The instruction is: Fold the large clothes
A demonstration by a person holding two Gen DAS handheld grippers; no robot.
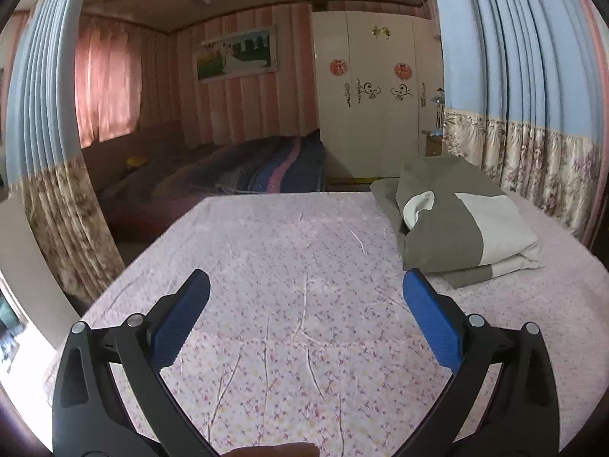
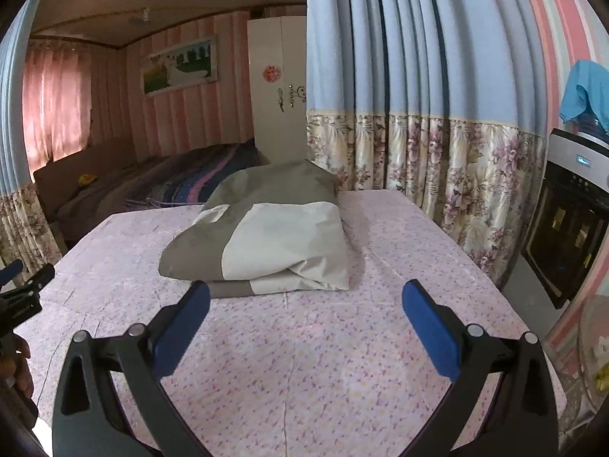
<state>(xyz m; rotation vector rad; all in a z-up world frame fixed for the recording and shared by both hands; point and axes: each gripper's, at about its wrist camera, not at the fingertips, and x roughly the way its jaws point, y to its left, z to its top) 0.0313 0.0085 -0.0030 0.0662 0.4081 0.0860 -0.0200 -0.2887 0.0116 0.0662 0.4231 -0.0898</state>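
A grey and cream folded cloth point(image 1: 460, 224) lies in a thick bundle on the pink floral sheet point(image 1: 297, 304), toward the far right side. In the right wrist view the same folded cloth point(image 2: 274, 240) sits just beyond the fingers. My left gripper point(image 1: 304, 285) hovers open over bare sheet, well left of the bundle, nothing between its blue pads point(image 1: 182, 320). My right gripper point(image 2: 304, 297) is open too, its left pad point(image 2: 182, 327) close to the bundle's near edge. The left gripper point(image 2: 23, 285) shows at the left border of the right wrist view.
Blue curtains with floral hems point(image 2: 418, 114) hang behind and right of the surface. A second bed with a striped blanket point(image 1: 247, 171) lies beyond, then a white wardrobe point(image 1: 373, 95). A dark oven-like appliance point(image 2: 567, 224) stands at the right.
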